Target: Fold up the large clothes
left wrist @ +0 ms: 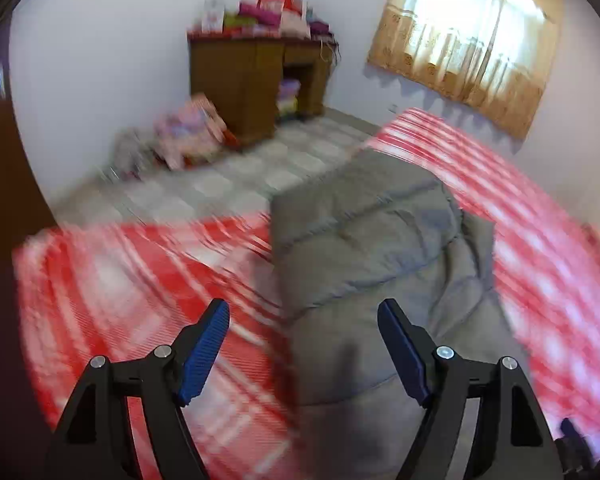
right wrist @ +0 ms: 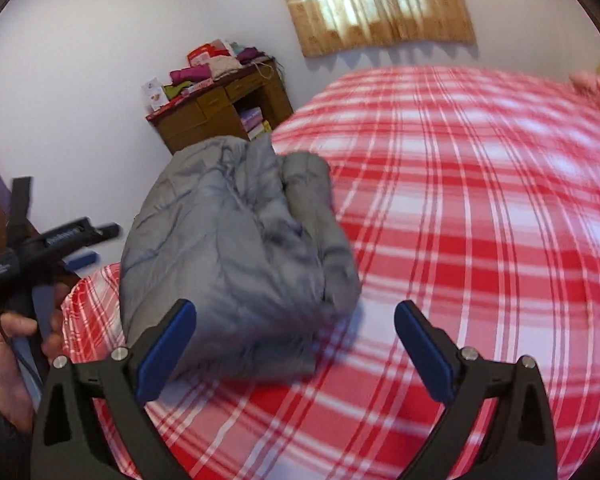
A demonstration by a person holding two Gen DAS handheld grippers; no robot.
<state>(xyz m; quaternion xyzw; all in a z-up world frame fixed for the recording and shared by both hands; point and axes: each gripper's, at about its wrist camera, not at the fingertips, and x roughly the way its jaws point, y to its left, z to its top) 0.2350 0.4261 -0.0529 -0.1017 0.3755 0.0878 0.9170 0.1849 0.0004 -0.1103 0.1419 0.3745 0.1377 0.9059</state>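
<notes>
A grey padded jacket (left wrist: 372, 256) lies folded into a thick bundle on the red and white checked bed cover (left wrist: 140, 304). It also shows in the right wrist view (right wrist: 236, 256), near the bed's left corner. My left gripper (left wrist: 304, 320) is open and empty, just above the near end of the jacket. My right gripper (right wrist: 296, 320) is open and empty, with the jacket's near edge between its blue pads (right wrist: 168, 348). The left gripper and the hand holding it show at the left of the right wrist view (right wrist: 40, 248).
The bed cover (right wrist: 480, 220) spreads wide to the right of the jacket. A wooden desk (left wrist: 256, 80) piled with clothes stands against the far wall beside a curtained window (left wrist: 468, 36). Bags (left wrist: 188, 136) lie on the tiled floor.
</notes>
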